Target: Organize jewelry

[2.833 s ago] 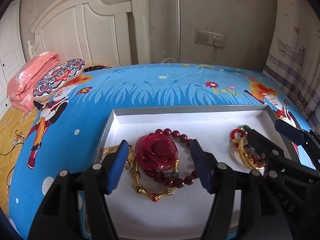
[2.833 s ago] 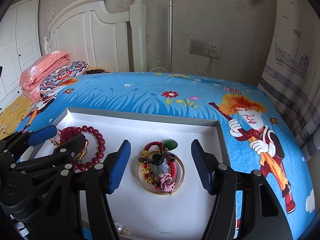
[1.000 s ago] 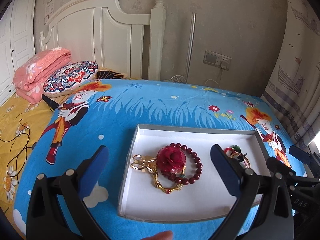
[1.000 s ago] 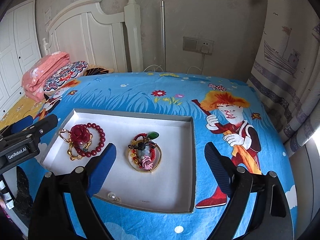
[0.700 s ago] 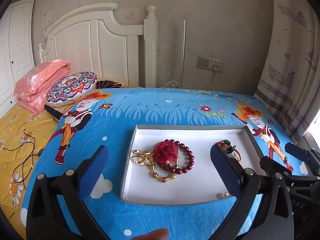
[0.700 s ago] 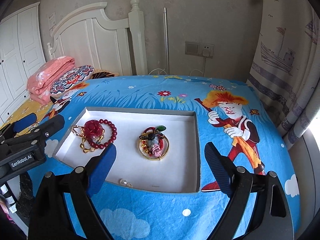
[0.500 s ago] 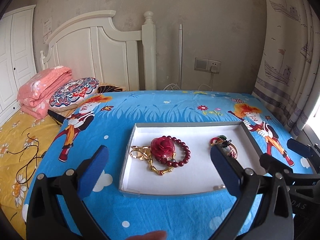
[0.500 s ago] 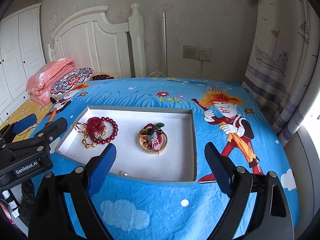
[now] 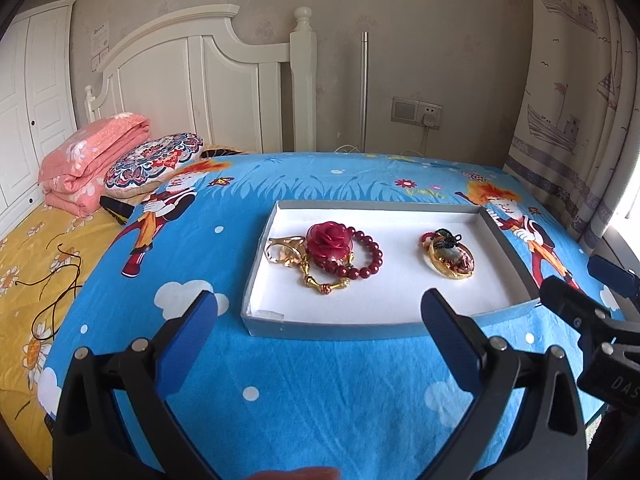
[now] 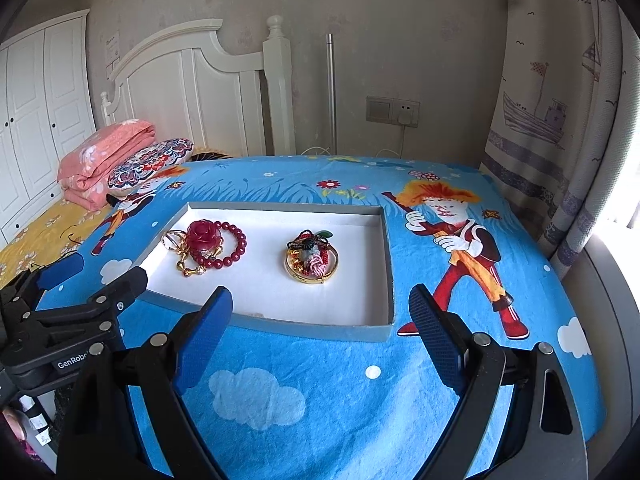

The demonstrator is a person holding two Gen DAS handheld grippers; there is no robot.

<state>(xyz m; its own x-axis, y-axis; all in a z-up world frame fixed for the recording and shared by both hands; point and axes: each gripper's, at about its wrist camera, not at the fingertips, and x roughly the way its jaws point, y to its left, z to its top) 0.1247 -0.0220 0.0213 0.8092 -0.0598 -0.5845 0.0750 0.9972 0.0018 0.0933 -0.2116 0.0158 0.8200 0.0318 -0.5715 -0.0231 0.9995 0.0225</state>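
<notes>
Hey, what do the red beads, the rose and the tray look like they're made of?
Beads: glossy dark red, with small highlights, so probably glass, resin or polished stone.
Rose: translucent red with a shiny sheen, likely resin or plastic; hard to settle.
Tray: thin grey walls with sharp folded corners and a matte white lining, so it looks like cardboard.

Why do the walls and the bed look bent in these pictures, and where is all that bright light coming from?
In both wrist views the fisheye lens bows straight lines, so the headboard and tray edges curve, and dark corners frame each picture. In the right wrist view daylight glares through the curtain at the right edge, washing it out. The jewelry stays sharp; the open left gripper and right gripper loom large.
</notes>
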